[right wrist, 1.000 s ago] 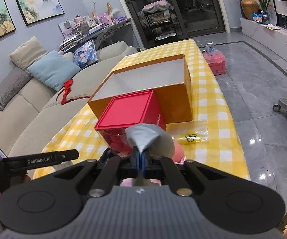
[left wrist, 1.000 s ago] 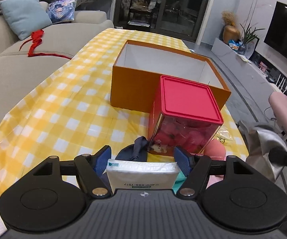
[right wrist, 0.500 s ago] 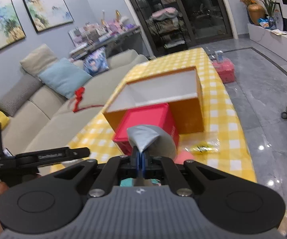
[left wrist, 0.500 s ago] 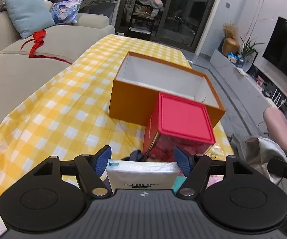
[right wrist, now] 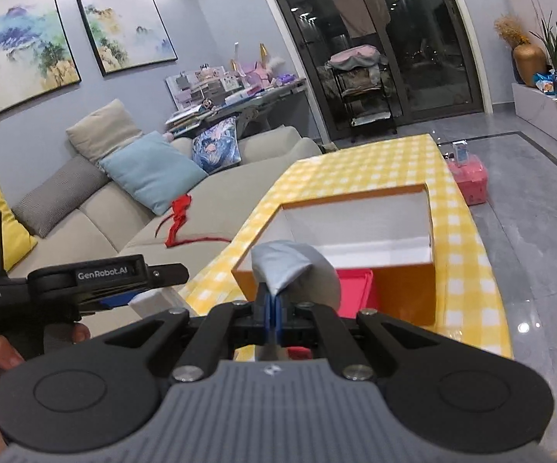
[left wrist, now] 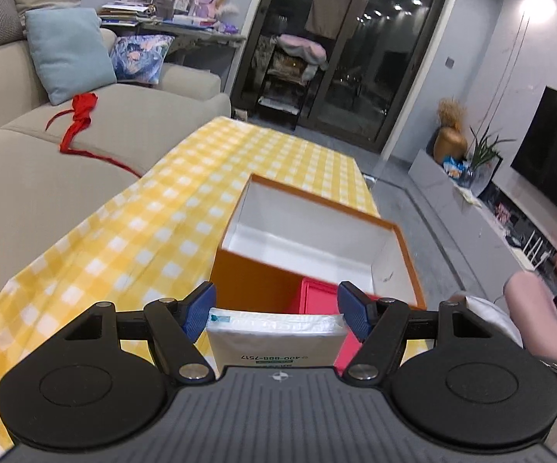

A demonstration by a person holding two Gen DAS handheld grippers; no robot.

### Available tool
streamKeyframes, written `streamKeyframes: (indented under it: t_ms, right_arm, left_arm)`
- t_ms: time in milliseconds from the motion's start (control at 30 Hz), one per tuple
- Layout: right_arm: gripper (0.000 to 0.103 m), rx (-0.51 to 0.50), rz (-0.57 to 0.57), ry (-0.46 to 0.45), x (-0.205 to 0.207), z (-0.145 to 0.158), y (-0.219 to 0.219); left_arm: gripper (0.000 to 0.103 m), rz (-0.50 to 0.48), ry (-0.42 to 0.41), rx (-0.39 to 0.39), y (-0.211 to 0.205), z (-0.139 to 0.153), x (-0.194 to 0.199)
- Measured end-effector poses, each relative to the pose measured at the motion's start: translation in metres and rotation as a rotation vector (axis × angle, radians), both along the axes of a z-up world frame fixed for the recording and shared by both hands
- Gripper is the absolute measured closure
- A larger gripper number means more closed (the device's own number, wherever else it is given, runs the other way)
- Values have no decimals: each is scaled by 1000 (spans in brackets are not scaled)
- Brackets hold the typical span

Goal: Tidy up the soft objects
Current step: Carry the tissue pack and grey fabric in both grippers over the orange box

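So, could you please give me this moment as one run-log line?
left gripper: shut on tissue pack | right gripper: shut on grey cloth | orange box: open, ahead | both items: not yet in

Indoor night scene, artificial light only: recessed ceiling spots reflected as bright dots in the dark glass sliding doors (left wrist: 340, 58); flare at a wall lamp top right of the left view. Glare patches on the glossy grey tiled floor (right wrist: 540, 254). Strong fisheye bending at edges, dark vignette in corners. Motion blur over the yellow-and-white checked tablecloth (left wrist: 154, 239) and the open orange cardboard box with white lining (left wrist: 317, 239); black gripper bodies in the foreground sharp, soft shadows beneath
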State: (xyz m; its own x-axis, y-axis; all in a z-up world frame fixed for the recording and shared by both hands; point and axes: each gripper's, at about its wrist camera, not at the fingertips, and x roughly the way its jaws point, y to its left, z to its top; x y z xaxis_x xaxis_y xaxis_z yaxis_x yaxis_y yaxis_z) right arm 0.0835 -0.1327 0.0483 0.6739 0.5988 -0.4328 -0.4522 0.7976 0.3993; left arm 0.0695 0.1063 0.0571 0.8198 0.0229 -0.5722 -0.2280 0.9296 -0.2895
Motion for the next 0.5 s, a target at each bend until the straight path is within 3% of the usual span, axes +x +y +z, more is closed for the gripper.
streamKeyframes:
  t_ms: [233, 500]
  right_arm:
    - [103, 38, -18, 20, 12, -7, -7]
    - [103, 40, -31, -69, 33, 16, -3]
  left_arm:
    - [23, 13, 20, -29, 6, -7, 11]
    - [23, 52, -91, 8, 14, 25, 42]
